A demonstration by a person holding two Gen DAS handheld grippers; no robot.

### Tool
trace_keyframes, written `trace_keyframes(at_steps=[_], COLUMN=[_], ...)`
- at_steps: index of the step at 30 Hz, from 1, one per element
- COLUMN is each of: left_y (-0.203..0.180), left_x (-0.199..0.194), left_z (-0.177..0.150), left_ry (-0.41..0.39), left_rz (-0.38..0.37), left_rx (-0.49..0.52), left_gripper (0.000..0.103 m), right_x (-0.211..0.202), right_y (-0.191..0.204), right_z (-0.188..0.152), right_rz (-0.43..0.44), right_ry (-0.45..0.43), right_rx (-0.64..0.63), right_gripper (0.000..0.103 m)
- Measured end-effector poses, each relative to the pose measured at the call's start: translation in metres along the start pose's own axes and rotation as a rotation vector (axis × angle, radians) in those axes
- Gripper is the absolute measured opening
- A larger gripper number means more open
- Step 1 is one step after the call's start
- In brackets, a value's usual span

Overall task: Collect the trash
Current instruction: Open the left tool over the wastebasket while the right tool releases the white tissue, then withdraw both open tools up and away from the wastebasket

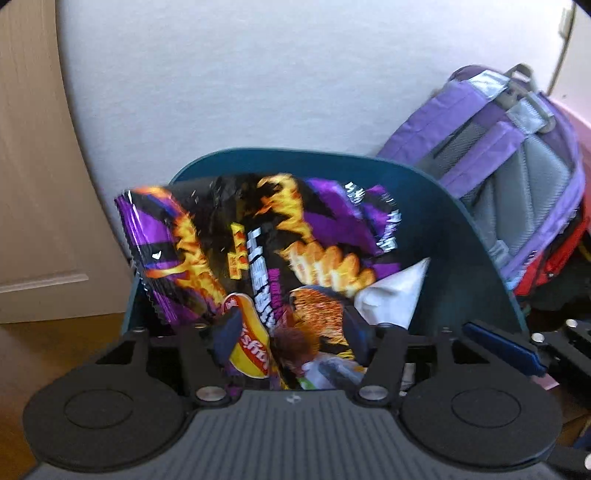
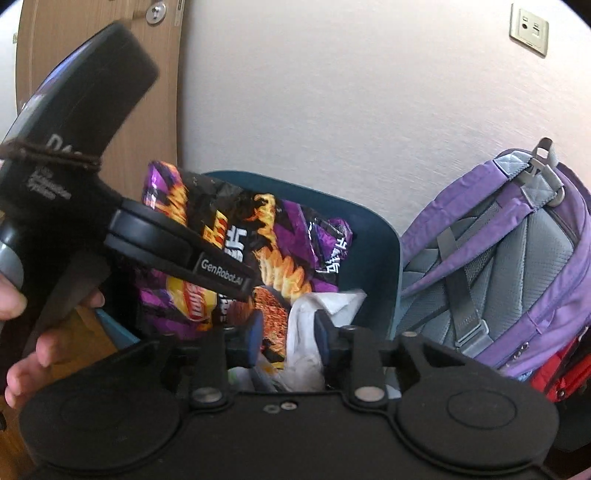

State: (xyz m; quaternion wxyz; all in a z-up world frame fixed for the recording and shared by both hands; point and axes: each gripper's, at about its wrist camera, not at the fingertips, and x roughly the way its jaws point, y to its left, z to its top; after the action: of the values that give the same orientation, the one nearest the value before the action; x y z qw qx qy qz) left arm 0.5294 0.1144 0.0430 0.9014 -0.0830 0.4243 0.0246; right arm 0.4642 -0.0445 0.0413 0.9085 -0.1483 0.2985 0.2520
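Bin point(image 1: 472, 236): dark teal, open-topped, standing on the floor against a pale wall point(image 1: 258, 74); also seen from the right wrist point(image 2: 373, 251).
Chip bag point(image 1: 236, 251): purple and black foil with flame print, crumpled, leaning inside the bin; upper corner projecting past the rim at 10 o'clock. Also seen from the right wrist point(image 2: 280, 240).
White wrapper point(image 1: 391, 295): crumpled paper or plastic, lying in the bin at 4 o'clock of the chip bag, touching it; also seen from the right wrist point(image 2: 314, 332).
Left tongs point(image 1: 291, 332): parted to a medium width over the bin mouth; blue pads on either side of the lower end of the chip bag; contact with the foil not discernible, no firm pinch visible.
Right tongs point(image 2: 286, 334): narrowly parted; pads flanking the white wrapper and the bag's lower edge, no clamping visible.
Person's hand point(image 2: 22, 332): at 9 o'clock in the right wrist view, wrapped around the black handle of the left tool.
Backpack point(image 2: 517, 266): purple and grey, propped against the wall at 3 o'clock of the bin, just beside it; also seen from the left wrist point(image 1: 509, 177).
Red item point(image 2: 561, 373): beneath the backpack, kind not identifiable.
Door point(image 2: 92, 37): wood-toned, at 10 o'clock of the bin.
Wall socket point(image 2: 528, 29): at 1 o'clock, high on the wall.
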Motion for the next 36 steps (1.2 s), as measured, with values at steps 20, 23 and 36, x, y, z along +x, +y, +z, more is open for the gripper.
trace_keyframes(at_steps=[20,23,36], left_y=[-0.018,-0.018,-0.008], left_x=[-0.162,-0.182,-0.235], left_z=[-0.066,-0.081,-0.144], left_ry=[-0.267,-0.296,-0.386], left_rz=[0.015,0.015,0.038], left_rx=[0.045,0.047,0.055], left_gripper=[0.080,0.085,0.102], right_x=[-0.137,-0.157,-0.216], right_y=[0.002,0.003,0.018], right_z=[-0.027,-0.034,-0.062], right_rz=[0.047,0.049,0.085], right_ry=[-0.184,-0.217,-0.337], right_rx=[0.121,0.135,0.160], right_gripper=[0.062,0.069,0.100])
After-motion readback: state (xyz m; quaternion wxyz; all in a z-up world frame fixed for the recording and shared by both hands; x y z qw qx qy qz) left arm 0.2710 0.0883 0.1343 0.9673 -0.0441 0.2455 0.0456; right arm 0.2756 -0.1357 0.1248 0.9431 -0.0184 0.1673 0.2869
